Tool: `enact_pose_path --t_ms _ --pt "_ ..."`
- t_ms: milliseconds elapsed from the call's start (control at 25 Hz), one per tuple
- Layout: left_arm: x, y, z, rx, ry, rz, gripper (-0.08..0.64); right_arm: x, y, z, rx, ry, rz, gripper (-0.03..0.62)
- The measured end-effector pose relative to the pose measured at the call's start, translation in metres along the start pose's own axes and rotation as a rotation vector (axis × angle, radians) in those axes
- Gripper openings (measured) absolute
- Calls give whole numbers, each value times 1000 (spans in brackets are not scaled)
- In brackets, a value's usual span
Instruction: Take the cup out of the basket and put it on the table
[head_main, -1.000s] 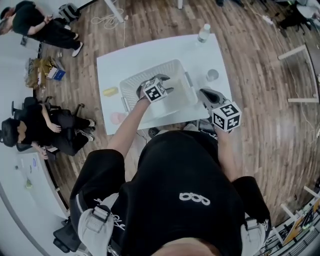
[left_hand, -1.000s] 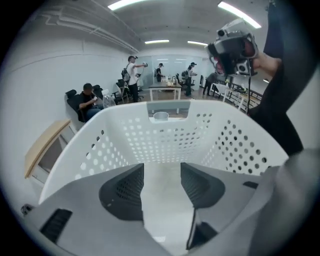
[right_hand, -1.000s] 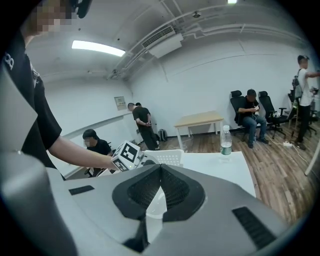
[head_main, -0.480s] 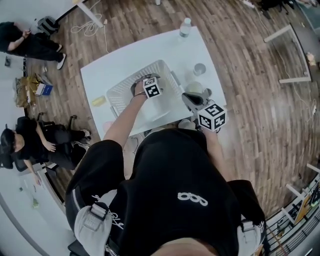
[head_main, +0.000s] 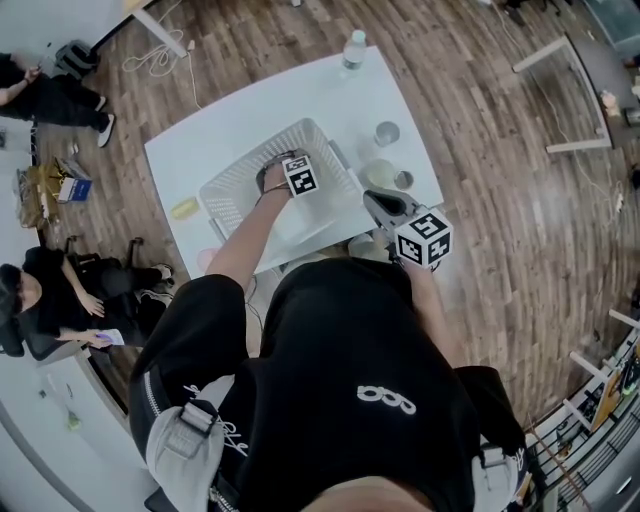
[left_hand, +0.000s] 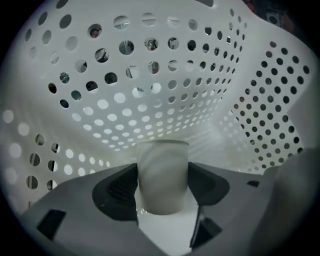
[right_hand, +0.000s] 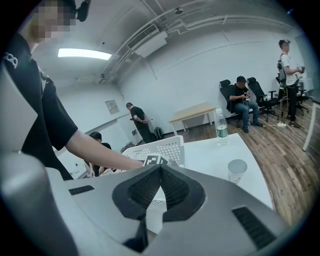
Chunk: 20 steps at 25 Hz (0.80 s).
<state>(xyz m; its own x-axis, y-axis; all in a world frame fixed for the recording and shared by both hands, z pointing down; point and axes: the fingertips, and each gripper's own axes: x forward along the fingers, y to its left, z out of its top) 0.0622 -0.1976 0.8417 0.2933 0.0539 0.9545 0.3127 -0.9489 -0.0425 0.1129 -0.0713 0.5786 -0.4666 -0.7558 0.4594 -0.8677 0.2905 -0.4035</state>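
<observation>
While on table (head_main: 250, 110), basket (head_main: 228, 183) around cup (left_hand: 162, 175).

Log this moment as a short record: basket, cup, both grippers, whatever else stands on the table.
basket: white, perforated, on the white table
cup: inside the basket, not yet out
left gripper: down in the basket, jaws have just been opening, cup between them, not clamped
right gripper: jaws together, empty, beside the basket
also on table: paper cup, water bottle

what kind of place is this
Probably an open office or lab workroom: wood floor, a plain white table, someone seated on an office chair, bare ducts overhead.
</observation>
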Motion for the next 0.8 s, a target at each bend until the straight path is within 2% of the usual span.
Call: enact_pose_path --t_ms 280,440,800 --pt "-5 5 4 -54 -20 42 293 -6 -3 -3 -2 -1 6 25" --pt "-29 10 18 -118 -80 82 290 -6 -8 2 -10 -8 27 25" --pt "-133 21 46 -262 -271 289 285 4 -13 22 -77 -8 142 25"
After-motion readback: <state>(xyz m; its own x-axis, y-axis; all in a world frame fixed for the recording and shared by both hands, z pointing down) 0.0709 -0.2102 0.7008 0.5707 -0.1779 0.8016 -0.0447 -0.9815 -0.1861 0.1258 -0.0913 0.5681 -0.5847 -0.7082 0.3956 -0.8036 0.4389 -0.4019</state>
